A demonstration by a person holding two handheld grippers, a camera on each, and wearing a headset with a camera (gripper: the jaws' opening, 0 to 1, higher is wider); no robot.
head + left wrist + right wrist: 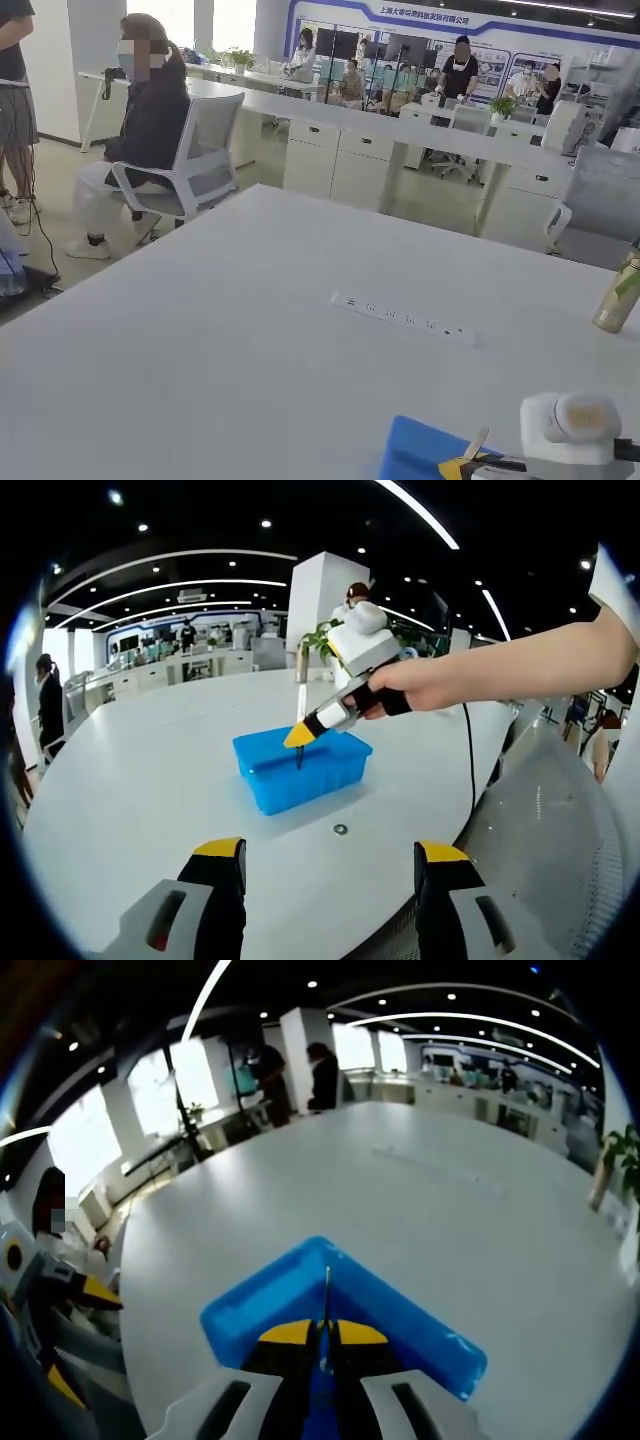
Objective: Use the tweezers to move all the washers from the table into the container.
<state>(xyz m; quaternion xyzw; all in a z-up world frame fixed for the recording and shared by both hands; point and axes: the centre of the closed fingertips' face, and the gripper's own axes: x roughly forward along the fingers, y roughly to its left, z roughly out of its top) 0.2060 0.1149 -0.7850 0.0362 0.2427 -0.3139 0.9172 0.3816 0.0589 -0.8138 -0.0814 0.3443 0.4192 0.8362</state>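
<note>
While the right gripper clamps the tweezers with their tips down in the blue container, 1 washer lies on the table near it, so at least 1 move is left. The left gripper hangs spread and empty. Whether the container holds washers I cannot tell.

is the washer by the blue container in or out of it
Out: the washer lies flat on the table, apart from the blue container.
</note>
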